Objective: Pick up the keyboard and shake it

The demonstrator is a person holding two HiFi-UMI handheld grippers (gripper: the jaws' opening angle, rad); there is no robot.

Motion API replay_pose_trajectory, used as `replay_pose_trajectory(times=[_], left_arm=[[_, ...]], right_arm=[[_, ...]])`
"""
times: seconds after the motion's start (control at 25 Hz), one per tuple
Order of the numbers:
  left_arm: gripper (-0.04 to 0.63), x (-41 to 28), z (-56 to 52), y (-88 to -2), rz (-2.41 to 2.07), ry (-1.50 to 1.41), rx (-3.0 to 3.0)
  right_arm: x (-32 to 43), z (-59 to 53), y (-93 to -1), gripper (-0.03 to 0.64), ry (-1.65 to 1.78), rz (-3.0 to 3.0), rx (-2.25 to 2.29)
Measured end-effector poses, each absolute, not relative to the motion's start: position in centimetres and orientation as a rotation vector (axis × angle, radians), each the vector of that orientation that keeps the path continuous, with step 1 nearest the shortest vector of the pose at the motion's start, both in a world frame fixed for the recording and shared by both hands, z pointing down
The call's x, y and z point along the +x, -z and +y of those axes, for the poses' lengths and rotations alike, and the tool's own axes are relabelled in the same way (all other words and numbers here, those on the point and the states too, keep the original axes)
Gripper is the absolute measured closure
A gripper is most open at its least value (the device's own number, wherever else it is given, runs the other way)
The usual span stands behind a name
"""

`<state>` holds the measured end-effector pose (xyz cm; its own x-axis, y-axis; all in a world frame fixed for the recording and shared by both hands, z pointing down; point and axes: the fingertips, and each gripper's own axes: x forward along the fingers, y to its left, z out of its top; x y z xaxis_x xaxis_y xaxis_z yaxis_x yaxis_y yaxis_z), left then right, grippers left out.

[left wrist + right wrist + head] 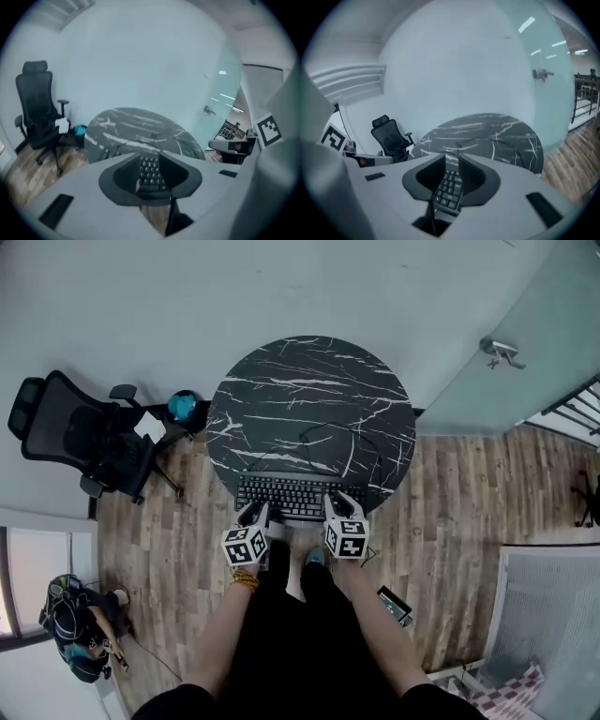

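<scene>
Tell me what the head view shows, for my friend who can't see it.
Seen from above, a person's left gripper and right gripper clamp the near edge of a black computer keyboard at a round black white-veined table. A black office chair stands left on wooden floor.

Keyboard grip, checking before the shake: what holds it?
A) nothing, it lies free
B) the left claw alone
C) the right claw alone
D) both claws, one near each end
D: the left claw and the right claw each clamp the keyboard at its near edge, with keys showing between both pairs of jaws.
</scene>
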<state>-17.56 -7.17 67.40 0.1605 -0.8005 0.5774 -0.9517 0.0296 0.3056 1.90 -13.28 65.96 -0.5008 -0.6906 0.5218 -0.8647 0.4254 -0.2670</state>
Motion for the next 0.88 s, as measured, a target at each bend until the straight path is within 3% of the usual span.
replay_pose_trajectory(times=[0.08,0.44,0.88], left_arm=[[0.540,-15.9,-9.5,-61.8,-1.719,-0.272,2.019],[0.562,-11.4,-9.1,-43.6,-2.017,-0.227,2.557],[0.569,-12.1,4.6,-41.8,-2.035,-0.212,2.673]], right_arm=[[0.8,-14.3,-61.6,0.527,-0.563,-2.446,1.367],[-3.0,-10.6,-44.9,0.538,-0.032,-2.668,1.510],[-4.3,3.1,-41.3,0.562,0.205,-2.596,1.671]])
